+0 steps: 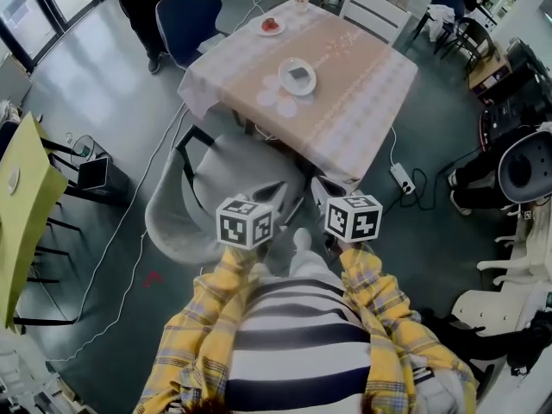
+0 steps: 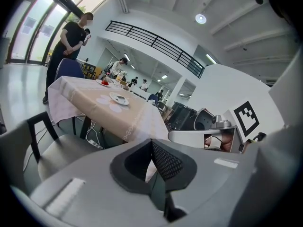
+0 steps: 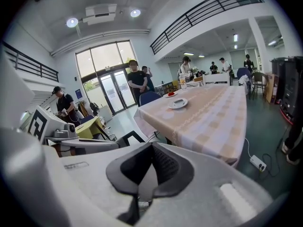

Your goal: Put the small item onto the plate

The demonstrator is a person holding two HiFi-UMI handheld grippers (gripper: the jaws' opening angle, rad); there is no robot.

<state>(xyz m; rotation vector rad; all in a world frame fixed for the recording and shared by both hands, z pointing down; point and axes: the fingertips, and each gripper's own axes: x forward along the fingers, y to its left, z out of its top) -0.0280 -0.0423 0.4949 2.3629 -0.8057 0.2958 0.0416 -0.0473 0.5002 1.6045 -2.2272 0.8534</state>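
Both pairs of fingers are pressed together with nothing between them: the left fingers point(image 2: 166, 163) and the right fingers point(image 3: 166, 168) each show pad against pad. They hang side by side close in front of me.

My biggest worry is the grey chair point(image 1: 211, 192). It stands between me and the counter point(image 1: 354, 67), so a careless step could shove it into the counter and shake everything on top. A cable point(image 1: 142, 253) trails across the floor point(image 1: 103, 102) on my left, and a power strip point(image 1: 402, 178) lies near the counter's corner; either could catch a foot.

The near plate point(image 1: 283, 74) carries something dark and the far plate point(image 1: 261, 29) something red. I cannot tell from here which is the small item, so I might take the wrong one. Either way it lies well ahead of the fingers, beyond the chair and out of reach.
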